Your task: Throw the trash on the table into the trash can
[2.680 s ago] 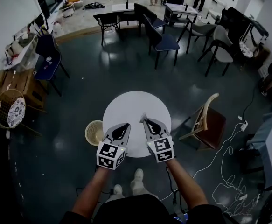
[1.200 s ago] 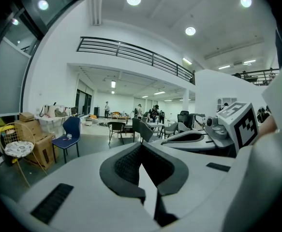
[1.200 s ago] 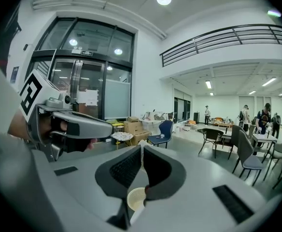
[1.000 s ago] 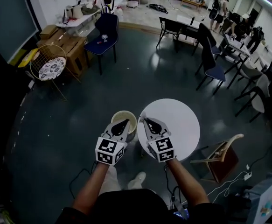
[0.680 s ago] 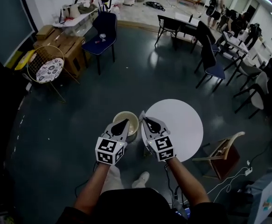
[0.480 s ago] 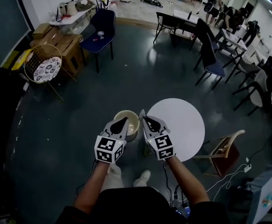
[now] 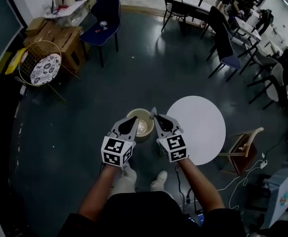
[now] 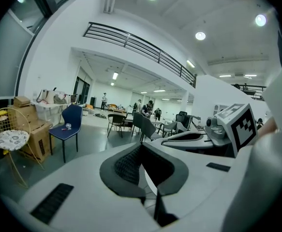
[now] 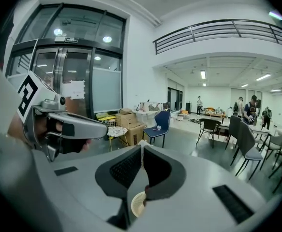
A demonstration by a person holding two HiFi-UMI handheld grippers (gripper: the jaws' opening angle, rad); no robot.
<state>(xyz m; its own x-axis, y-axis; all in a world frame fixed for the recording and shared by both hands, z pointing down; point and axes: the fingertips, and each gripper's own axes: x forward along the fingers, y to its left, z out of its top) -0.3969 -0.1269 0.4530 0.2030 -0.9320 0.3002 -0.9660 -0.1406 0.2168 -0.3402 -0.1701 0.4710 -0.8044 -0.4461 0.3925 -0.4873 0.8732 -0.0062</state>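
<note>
We hold both tongs out side by side over the dark floor (image 7: 74, 132), their tips above the trash can (image 7: 132, 115), a round cream bin that stands on the floor just left of the round white tabletop (image 7: 203, 127). The tabletop's surface shows plain white from the head view.

Our right tongs (image 7: 155, 116) are closed almost fully on a thin white scrap (image 7: 153, 111). Its pointed end sticks out past the tips and hangs over the right part of the can's rim. In the right gripper view the ribbed pads meet at the front, and the cream can shows on the floor through the gap beneath them.

Our left tongs (image 7: 133, 119) are closed as well. In the left gripper view the pads touch at the tip and we see nothing between them. Their tip sits over the left part of the can's rim.

Something pale lies inside the can, but we cannot tell what it is.
</note>
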